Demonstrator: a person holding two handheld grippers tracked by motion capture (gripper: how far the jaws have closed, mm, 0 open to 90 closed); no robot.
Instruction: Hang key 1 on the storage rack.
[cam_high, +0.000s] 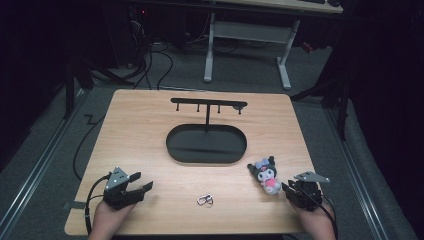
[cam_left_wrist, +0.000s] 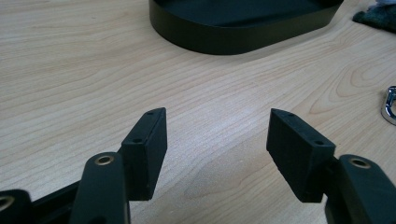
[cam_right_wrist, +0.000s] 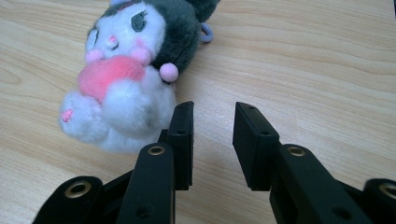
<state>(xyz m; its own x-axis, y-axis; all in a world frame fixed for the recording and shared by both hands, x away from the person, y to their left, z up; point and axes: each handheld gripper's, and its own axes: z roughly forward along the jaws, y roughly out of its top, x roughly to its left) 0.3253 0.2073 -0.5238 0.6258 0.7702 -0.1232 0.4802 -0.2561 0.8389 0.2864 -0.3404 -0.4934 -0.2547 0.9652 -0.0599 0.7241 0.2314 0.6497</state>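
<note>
Wooden table (cam_high: 150, 125), two hand-held grippers at its near edge. Right gripper (cam_high: 291, 190) sits at the near right corner, jaws parted narrowly with nothing between them — bare wood shows in the gap in the right gripper view (cam_right_wrist: 212, 140). The plush toy (cam_high: 266, 173) lies on the table just beside this gripper, toward the table's middle, not gripped; in the right gripper view the toy (cam_right_wrist: 130, 70) lies beside the left-hand jaw, its white body close against that jaw, whether touching cannot be told. Toy details: dark hood, white face and body, pink heart held at the chest, small pink balls at the collar, lilac loop at the head. No readable label or writing on it. Left gripper (cam_high: 142, 189) rests at the near left corner, jaws wide apart and empty (cam_left_wrist: 217, 135). A small metal clasp (cam_high: 204, 200) lies near the near edge, between the two grippers, apart from both. Black oval tray (cam_high: 175, 147) with a hook stand (cam_high: 208, 105) sits at the table's centre — nothing hangs on the hooks.
</note>
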